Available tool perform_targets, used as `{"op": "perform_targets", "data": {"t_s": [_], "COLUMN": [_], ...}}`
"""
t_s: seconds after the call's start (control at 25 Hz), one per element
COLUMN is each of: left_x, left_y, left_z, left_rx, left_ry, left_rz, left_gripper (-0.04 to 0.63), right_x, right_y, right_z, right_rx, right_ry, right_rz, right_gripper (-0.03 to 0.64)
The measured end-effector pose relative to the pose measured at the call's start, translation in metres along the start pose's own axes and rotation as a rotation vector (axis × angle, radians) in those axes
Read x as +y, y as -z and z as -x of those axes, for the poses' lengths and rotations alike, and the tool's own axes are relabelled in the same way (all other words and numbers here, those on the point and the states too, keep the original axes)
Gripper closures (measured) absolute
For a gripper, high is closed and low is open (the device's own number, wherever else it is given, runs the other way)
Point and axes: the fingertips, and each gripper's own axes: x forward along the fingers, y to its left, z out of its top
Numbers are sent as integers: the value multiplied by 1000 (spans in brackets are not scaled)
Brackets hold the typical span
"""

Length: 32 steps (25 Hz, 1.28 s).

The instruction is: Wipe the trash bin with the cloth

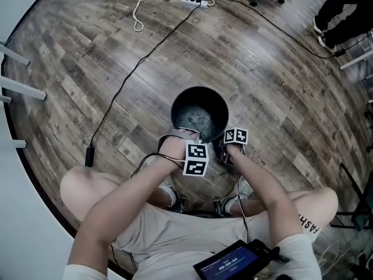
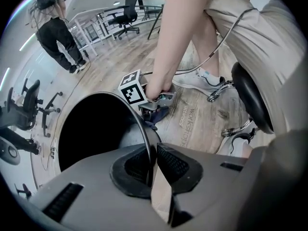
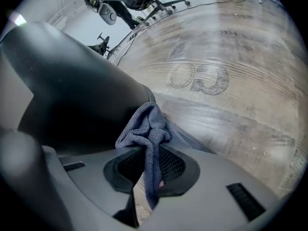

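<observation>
Item: black round trash bin [image 1: 185,101], upright on a wood-plank floor [image 1: 280,92] just ahead of the seated person's feet. Left gripper [image 2: 153,165]: clenched on the bin's near rim, which only the left gripper view shows running between the pads. Right gripper [image 3: 151,165]: grasping a grey-blue cloth [image 3: 147,129], bunched above the jaws against the bin's outer wall; only the right gripper view shows this grip. The head view alone shows the bin's open mouth, a pale patch at its bottom, and a power strip [image 1: 195,0] well beyond the bin. The left gripper view alone shows a standing person [image 2: 57,32] and office chairs [image 2: 126,13] far beyond the bin.
</observation>
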Motion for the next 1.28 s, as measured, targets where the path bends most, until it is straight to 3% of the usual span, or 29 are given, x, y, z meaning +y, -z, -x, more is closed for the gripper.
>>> {"op": "perform_targets", "data": {"t_s": [0.12,0.24,0.4,0.64,0.92,1.28], "left_x": [1,0,-6,-1,-5,-4], "left_y": [-1,9,31,43,35,10], "left_z": [2,5,2,-10,-12,-13], "left_rx": [-40,-41,38,158,159,88], "left_ry": [-19,2,28,-63,-41,-61], "left_rz": [11,-18,-106,-245,-197,-157], "left_gripper": [551,530,485,509,522,543], "right_x": [6,30,58,108,143,104], "right_y": [7,8,15,29,4,-18], "right_z": [12,35,82,171,203,144], "right_rx": [39,61,69,58,-22,6], "right_ry": [45,32,8,-68,-137,-59], "right_rz": [-18,35,98,135,133,199], "right_gripper": [558,558,558,558,558,558]}}
